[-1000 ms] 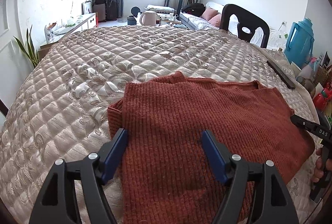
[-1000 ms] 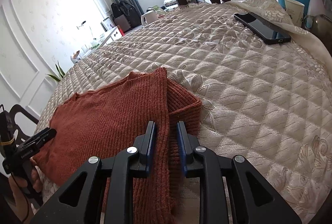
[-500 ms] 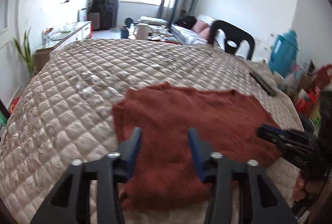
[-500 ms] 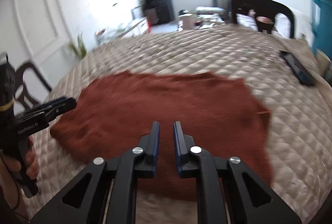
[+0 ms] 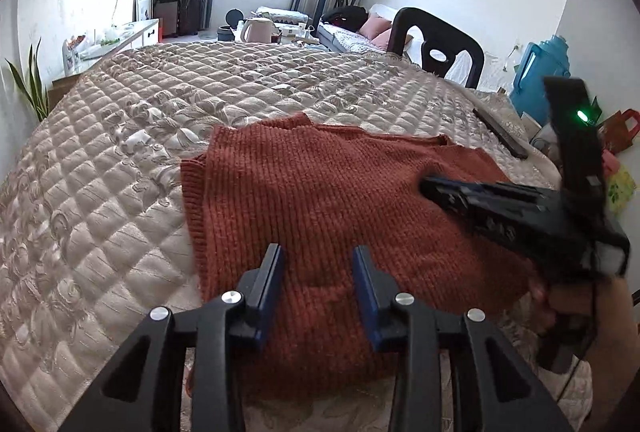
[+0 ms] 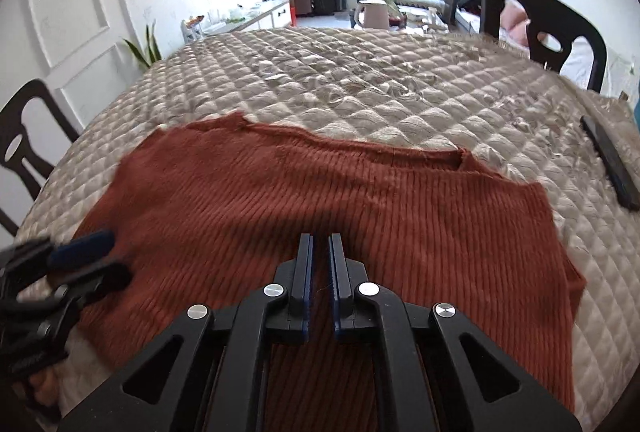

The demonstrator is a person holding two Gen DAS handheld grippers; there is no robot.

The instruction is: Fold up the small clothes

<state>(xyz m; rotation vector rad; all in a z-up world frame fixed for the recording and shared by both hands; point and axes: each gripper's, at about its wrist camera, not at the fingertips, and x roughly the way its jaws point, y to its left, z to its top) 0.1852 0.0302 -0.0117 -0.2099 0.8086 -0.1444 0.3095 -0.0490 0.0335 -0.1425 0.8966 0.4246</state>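
A rust-red ribbed sweater (image 5: 320, 192) (image 6: 320, 200) lies spread flat on the quilted bedspread (image 5: 120, 152), with its left edge folded under. Over its near left part my left gripper (image 5: 317, 250) hovers with a clear gap between the blue pads and nothing pinched. It also shows at the left edge of the right wrist view (image 6: 102, 260). My right gripper (image 6: 320, 239) is over the sweater's near middle, jaws almost together with only a narrow slit and no cloth between them. From the left wrist view, the right gripper (image 5: 432, 188) reaches in from the right, held in a hand.
A flat black device (image 5: 500, 134) (image 6: 610, 162) lies on the bedspread's right side. A dark chair (image 5: 436, 44) stands beyond the far right corner and another chair (image 6: 20, 136) at the left. A blue jug (image 5: 540, 80) and clutter stand to the right.
The right gripper swung from the sweater's folded right edge to over its front middle and its jaws narrowed. The left gripper's jaws closed from wide to a moderate gap.
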